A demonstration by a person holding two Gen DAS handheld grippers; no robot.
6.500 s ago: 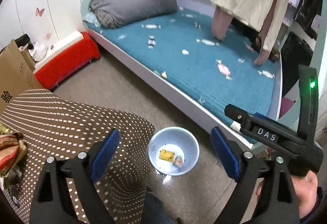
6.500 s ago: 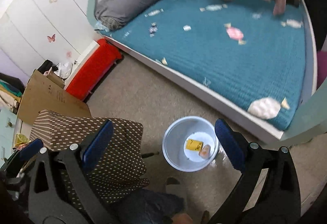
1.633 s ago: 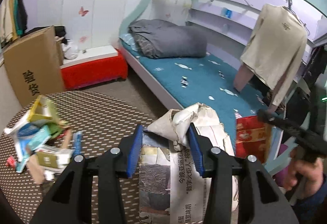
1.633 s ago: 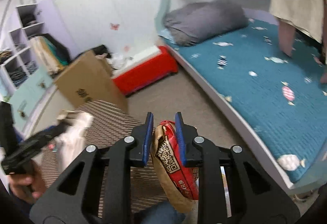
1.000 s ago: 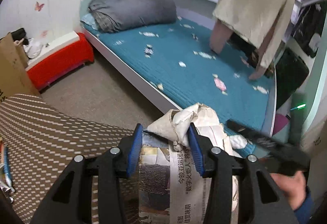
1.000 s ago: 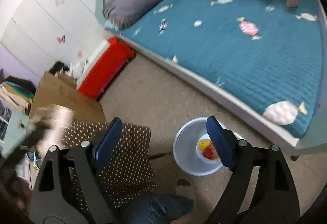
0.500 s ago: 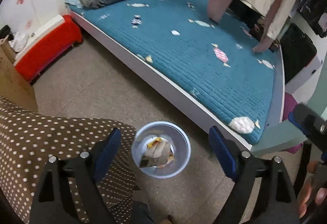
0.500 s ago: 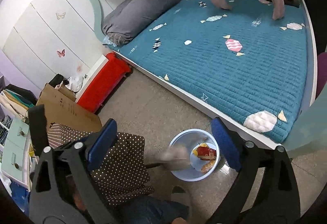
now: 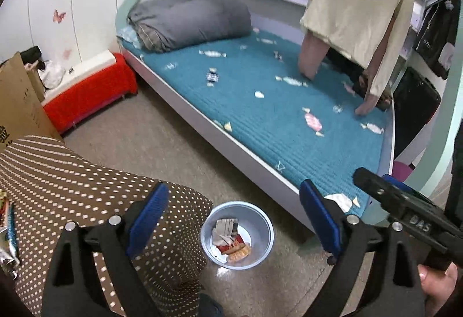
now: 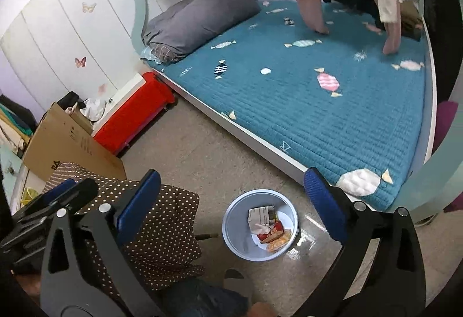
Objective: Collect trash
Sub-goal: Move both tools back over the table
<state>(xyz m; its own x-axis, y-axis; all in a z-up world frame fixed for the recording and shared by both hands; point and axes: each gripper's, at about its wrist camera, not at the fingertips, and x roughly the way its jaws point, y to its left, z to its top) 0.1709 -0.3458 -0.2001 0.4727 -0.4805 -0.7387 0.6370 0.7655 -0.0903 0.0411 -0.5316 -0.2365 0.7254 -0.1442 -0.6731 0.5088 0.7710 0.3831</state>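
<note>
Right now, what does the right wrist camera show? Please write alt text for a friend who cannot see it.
The open right gripper hangs above a pale blue trash bin on the floor, holding crumpled newspaper and a red wrapper. A polka-dot tablecloth lies left, a teal bed behind.

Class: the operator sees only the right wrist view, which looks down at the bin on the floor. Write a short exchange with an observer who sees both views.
Operator: Is there any litter on the spotted table?
Observer: Yes. The left wrist view shows litter at the far left edge of the spotted table.
Operator: Are the left tongs holding anything?
Observer: No. The left tongs are wide open and empty.
</note>
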